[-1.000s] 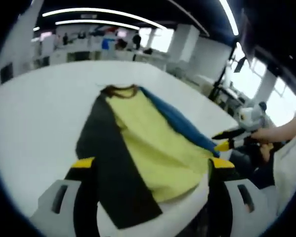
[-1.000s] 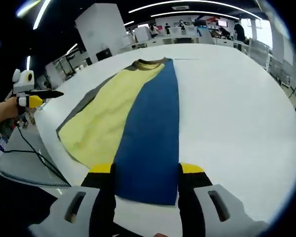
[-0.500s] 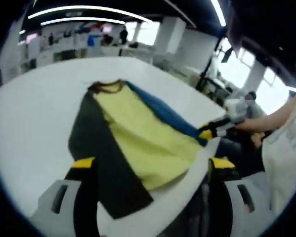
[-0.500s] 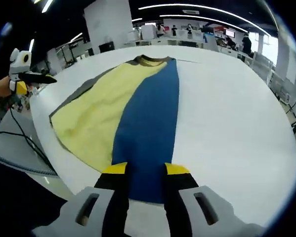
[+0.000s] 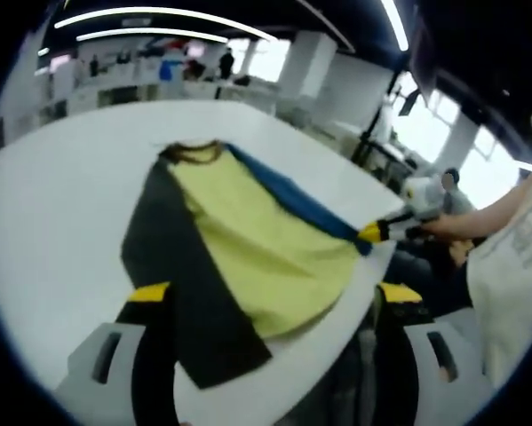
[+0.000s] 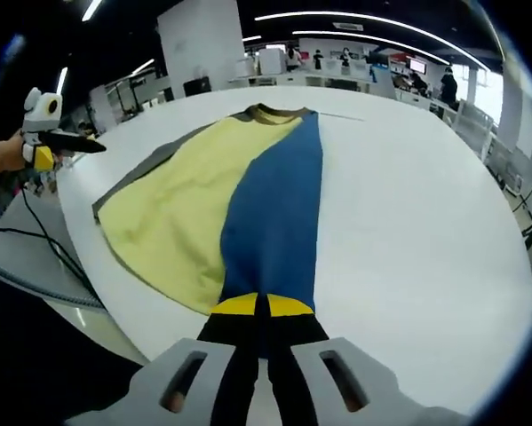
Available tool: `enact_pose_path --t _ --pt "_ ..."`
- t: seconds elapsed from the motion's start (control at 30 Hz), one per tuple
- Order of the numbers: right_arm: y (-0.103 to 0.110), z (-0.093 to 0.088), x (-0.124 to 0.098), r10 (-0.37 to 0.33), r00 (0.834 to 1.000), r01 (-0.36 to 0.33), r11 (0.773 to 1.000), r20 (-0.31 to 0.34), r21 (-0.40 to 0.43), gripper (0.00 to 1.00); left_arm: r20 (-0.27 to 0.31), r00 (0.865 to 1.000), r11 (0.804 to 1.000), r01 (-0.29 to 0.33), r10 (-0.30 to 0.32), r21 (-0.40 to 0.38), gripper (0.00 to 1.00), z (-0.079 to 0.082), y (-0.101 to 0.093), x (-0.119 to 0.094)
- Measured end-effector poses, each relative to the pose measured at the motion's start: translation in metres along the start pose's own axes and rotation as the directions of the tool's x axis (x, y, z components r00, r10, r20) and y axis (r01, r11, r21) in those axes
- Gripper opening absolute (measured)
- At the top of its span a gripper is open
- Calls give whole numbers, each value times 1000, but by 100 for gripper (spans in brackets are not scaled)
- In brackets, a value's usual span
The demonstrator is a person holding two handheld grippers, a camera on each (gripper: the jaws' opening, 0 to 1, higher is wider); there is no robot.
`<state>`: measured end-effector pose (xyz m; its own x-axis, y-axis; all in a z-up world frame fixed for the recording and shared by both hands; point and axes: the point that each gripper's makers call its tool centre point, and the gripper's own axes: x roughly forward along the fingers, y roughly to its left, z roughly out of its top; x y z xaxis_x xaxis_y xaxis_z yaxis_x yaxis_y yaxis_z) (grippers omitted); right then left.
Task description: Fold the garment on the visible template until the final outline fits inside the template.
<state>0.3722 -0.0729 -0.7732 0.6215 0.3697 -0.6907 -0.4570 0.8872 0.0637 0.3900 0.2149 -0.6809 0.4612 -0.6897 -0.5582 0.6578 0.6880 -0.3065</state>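
A top with a dark grey panel, a yellow middle and a blue panel [image 6: 279, 204] lies flat on the white table [image 6: 425, 222], brown collar at the far end. My right gripper [image 6: 262, 306] is shut on the near hem of the blue panel. In the left gripper view the same garment [image 5: 248, 240] lies ahead, and the right gripper [image 5: 377, 232] pinches its blue corner at the table's edge. My left gripper [image 5: 274, 293] hangs open above the dark panel's hem, holding nothing. In the right gripper view it [image 6: 70, 144] hovers beyond the table's left edge.
The table [image 5: 61, 204] has wide bare white surface on both sides of the garment. A person's hand and pale sleeve [image 5: 505, 266] are at the right. Cables [image 6: 43, 257] hang below the table's left edge. Office desks stand far behind.
The right gripper's jaws have gone from wide apart to shut on the blue hem. The left gripper has stayed open, its view shifting a little.
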Motion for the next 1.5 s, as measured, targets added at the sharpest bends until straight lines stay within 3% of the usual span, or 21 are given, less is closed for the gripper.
enact_pose_path --t 0.57,0.6,0.63,0.7,0.83,0.93,1.03,1.2,1.5 --pt "-57 2 -20 -60 997 57 997 -38 -58 2 12 1000 999 -22 23 -32 89 -3 3 -3" --pt "-58 2 -20 -60 998 58 997 -36 -56 2 12 1000 999 -23 23 -32 89 -3 3 -3" --pt "-49 8 -20 -4 1000 3 999 -4 -47 2 11 1000 999 -25 25 -34 89 -4 3 -3" --pt "-38 -2 -18 45 998 -48 998 -50 -50 2 11 1000 999 -28 28 -37 89 -4 4 -3" --pt "-29 -6 -11 42 998 -44 998 -40 -46 4 7 1000 999 -30 30 -44 88 -6 5 -3" --pt "-17 -1 -7 85 996 -84 996 -4 36 22 13 999 998 -31 32 -46 88 -4 5 -3" --pt "-13 -1 -7 82 996 -83 996 -18 -41 24 13 999 998 -35 35 -47 88 -4 7 -4" --pt "-25 1 -13 42 999 -41 999 11 -12 24 7 999 999 -32 32 -44 87 -6 5 -3" --pt "-35 -20 -14 6 997 -9 999 -71 -41 25 1 1000 999 -24 24 -41 87 -7 2 -1"
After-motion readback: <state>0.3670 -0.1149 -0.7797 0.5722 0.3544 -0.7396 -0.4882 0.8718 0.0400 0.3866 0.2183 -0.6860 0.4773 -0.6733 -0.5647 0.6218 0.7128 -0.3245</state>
